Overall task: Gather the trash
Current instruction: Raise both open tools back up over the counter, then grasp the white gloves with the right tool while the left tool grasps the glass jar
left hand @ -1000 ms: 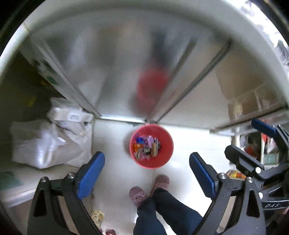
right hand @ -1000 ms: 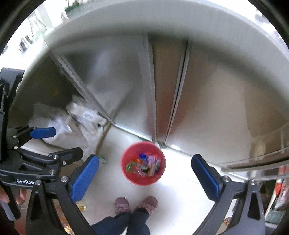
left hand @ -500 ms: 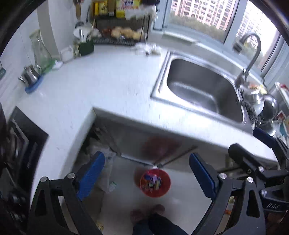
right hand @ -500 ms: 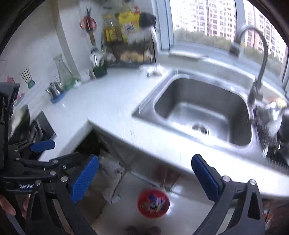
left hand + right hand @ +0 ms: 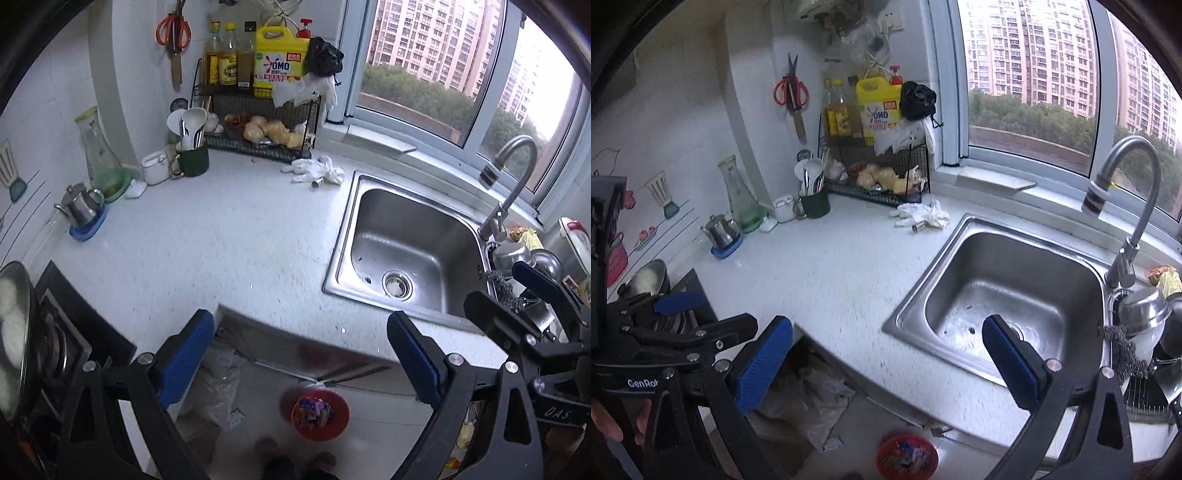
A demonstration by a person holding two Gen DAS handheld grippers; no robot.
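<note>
Both claws are released and grasp nothing: the left claw (image 5: 299, 360) and the right claw (image 5: 886, 363) each spread two ribbed blue pads above the speckled white table (image 5: 229, 240). One round red plastic bin (image 5: 320, 415) stands on the pale tiled floor below, filled with bright crumpled wrappers. One rectangular stainless sink (image 5: 1008, 295) sits under a curved steel faucet (image 5: 1126, 206). One crumpled white glove (image 5: 314, 171) lies on the table beside the wire rack (image 5: 262, 122). Only the left view shows shoe tips beside the bin; only the right view shows fingertips (image 5: 605, 424) on the left claw's handle.

right gripper (image 5: 886, 363) fingers spread wide above steel sink (image 5: 960, 243), red bin (image 5: 907, 459) on floor below
</note>
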